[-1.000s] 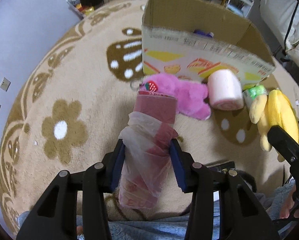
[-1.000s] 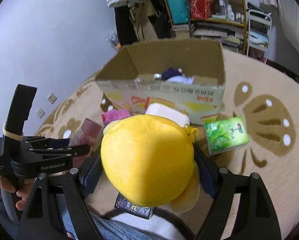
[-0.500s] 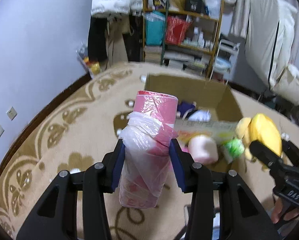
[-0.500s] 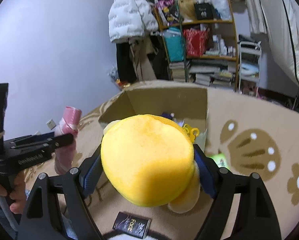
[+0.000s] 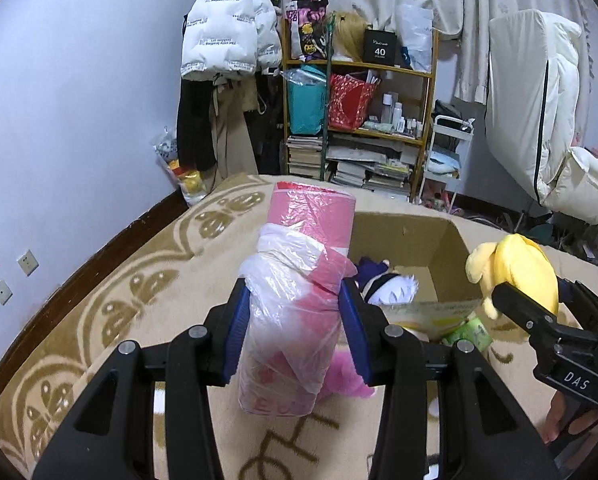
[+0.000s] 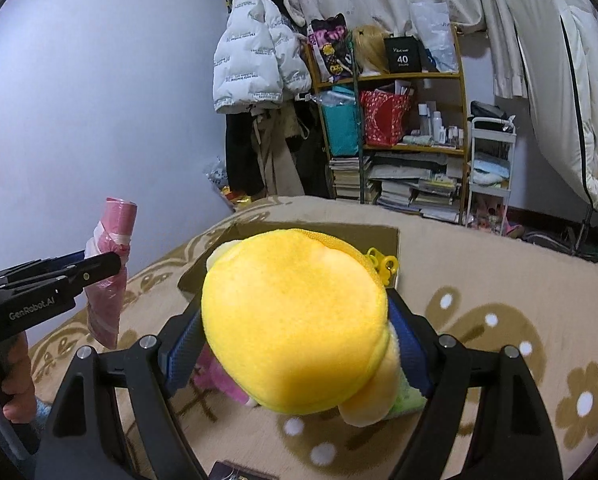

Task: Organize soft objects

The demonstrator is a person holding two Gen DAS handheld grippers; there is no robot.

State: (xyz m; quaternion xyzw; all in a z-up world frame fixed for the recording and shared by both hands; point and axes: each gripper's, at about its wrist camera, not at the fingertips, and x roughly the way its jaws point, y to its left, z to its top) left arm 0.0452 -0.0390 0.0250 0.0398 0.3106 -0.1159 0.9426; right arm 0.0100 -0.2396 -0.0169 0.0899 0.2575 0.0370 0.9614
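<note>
Holding a pink bag roll (image 5: 299, 292) upright, clamped in our left gripper (image 5: 295, 336) left of the cardboard box (image 5: 447, 248), we block the pink plush (image 5: 345, 376) before it; our right gripper (image 6: 299, 344) clasps a yellow plush (image 6: 295, 320) at the box's right edge.

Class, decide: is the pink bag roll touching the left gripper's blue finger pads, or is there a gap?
Touching. The left wrist view shows the pink bag roll pinched in the left gripper, its plastic wrap pressed against both blue finger pads with no gap.
</note>
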